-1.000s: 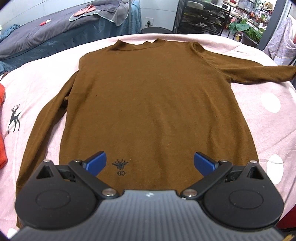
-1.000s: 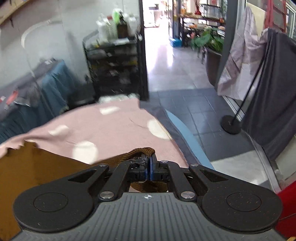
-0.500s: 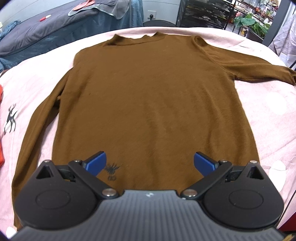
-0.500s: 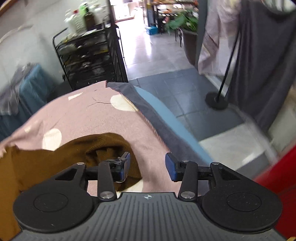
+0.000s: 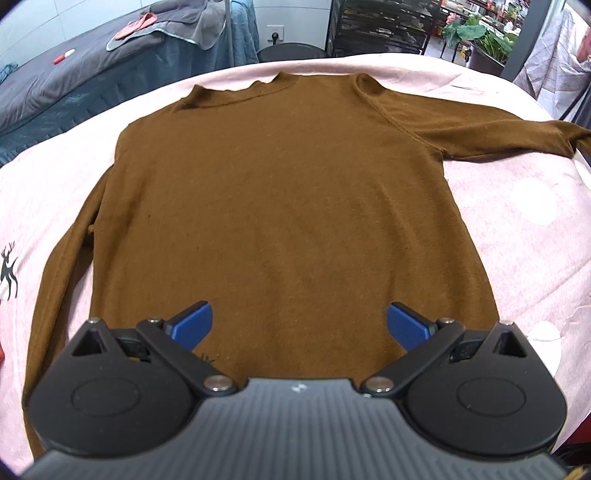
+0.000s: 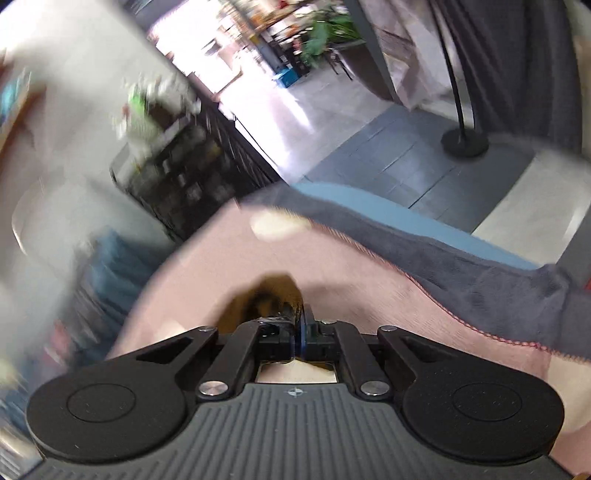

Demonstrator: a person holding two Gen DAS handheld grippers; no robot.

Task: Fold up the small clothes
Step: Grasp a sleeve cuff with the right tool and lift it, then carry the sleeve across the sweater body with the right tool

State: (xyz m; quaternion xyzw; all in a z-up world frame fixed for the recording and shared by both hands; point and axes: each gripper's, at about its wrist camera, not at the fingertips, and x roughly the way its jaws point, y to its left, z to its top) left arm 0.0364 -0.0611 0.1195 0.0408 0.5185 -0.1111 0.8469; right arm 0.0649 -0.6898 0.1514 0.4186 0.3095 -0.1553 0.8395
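Brown sweater, spread flat on the pink blanket, collar at the far end and hem nearest the left wrist camera. Laid out smooth like this, probably so the folds can run straight. One sleeve tucked close along the sweater's side; the other sleeve stretched straight out from the opposite shoulder, most likely drawn out so it can be carried back across the body.

Left gripper, poised just above the sweater's hem with blue pads wide apart and nothing between them, seemingly waiting near the hem, not gripping. Right gripper, out beyond the sweater's outstretched arm, jaws just closed and now pressed together. Bunched brown cloth sits right at their tips, by the look of it the cuff pinched between the pads (motion blur smears the exact bite, so read as likely, not certain). Held there, presumably, to lift that arm over the torso as the first fold.

No basket, bin or box anywhere on the blanket beside the sweater. Farther off, past the sweater's collar, a black shelf rack loaded with clutter too small and blurred to name.
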